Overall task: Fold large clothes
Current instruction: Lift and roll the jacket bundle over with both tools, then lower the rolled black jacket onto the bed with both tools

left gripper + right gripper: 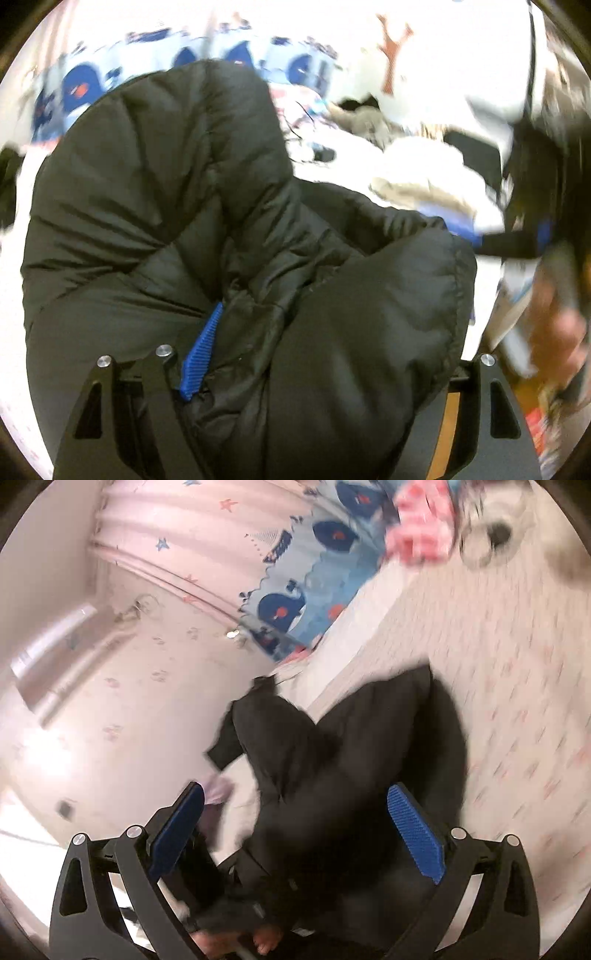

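Two claws working: left claw (295,354) clamped on bunched black puffer jacket (177,177), keeping it raised for folding; right claw (295,834) spread wide, gripping nothing.

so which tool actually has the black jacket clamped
The left tool: black jacket bunched against its blue pad. The right tool stands wide open, pads clear of the fabric.

My grippers (295,834) have black slotted frames with silver screws. Ribbed blue pads (415,834) line the fingers. Bare toes (264,941) show below.
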{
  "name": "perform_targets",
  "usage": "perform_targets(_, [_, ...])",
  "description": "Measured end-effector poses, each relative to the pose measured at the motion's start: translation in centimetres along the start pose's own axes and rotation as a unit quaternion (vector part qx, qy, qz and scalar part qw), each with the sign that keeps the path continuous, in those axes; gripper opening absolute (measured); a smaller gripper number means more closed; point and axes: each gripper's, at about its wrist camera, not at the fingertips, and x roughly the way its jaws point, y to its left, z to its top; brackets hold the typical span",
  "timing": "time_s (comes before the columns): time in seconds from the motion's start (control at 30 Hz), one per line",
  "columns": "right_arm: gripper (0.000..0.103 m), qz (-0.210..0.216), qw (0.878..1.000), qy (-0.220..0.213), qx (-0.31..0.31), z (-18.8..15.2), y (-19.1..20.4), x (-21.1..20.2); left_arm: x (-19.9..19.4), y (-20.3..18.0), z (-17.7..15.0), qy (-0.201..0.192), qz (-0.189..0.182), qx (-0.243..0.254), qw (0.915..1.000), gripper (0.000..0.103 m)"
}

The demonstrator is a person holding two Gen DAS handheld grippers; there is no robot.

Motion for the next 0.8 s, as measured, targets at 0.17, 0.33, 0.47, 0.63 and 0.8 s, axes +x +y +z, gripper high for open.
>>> perform_targets(0.17, [0.096, -0.096, 0.981, 0.111, -0.13, 0.4, 6.6, 8.7, 0.0, 1.6, 4.8, 0.012, -0.006, 0.036, 0.9993, 0.088])
perform_targets(0.33, [0.096, -0.262, 0.931, 0.18, -0.182, -5.4, 7.0, 13.7, -3.8, 2.6, 5.0, 0.012, -0.032, 0.082, 0.996, 0.088])
perform_targets(0.47, [0.096, -0.317, 0.914, 0.172, -0.184, -6.7, 4.8, 13.9, -8.8, 5.2, 3.8, -0.007, -0.079, 0.067, 0.9946, 0.089])
perform_targets(0.63, [0.096, -0.341, 0.911, 0.163, -0.165, -8.1, 3.3, 12.1, -12.6, 17.3, 2.6, -0.042, -0.124, -0.167, 0.9773, 0.093])
perform_targets(0.8, [0.096, -0.345, 0.914, 0.151, -0.154, -8.5, 2.6, 10.6, -8.1, 27.4, 0.9, -0.026, -0.177, -0.358, 0.9163, 0.094])
